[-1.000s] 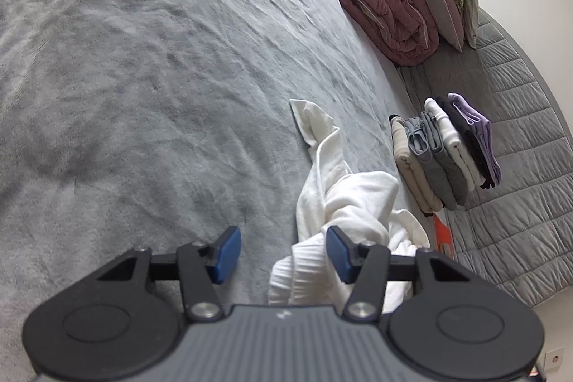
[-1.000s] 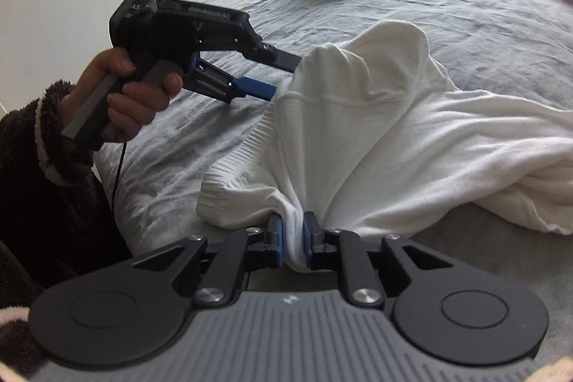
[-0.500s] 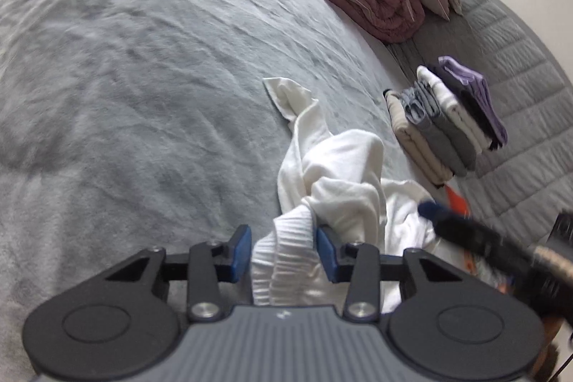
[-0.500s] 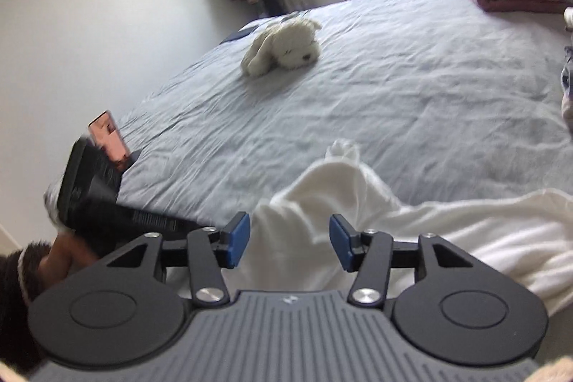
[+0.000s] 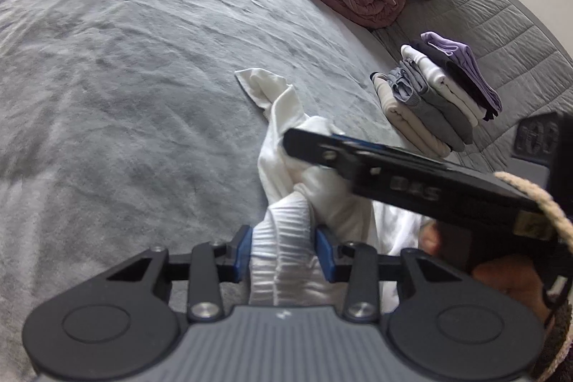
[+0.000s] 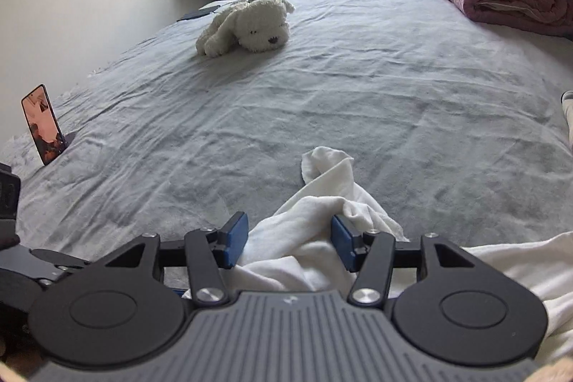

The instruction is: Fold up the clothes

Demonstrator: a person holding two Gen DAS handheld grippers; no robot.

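While the white garment (image 5: 308, 174) lay bunched on the grey bedspread (image 5: 125, 77), its ribbed cuff (image 5: 286, 238) sat between the blue pads of the left gripper (image 5: 283, 251), whose jaws were closing, both pads touching the fabric. The right gripper (image 6: 290, 240) stood about half open over a loose fold of the same garment, its right pad against the cloth, the left pad clear. A stack of folded clothes (image 5: 433, 99) lay near the bed's edge; a plush dog (image 6: 247, 25) rested well apart.
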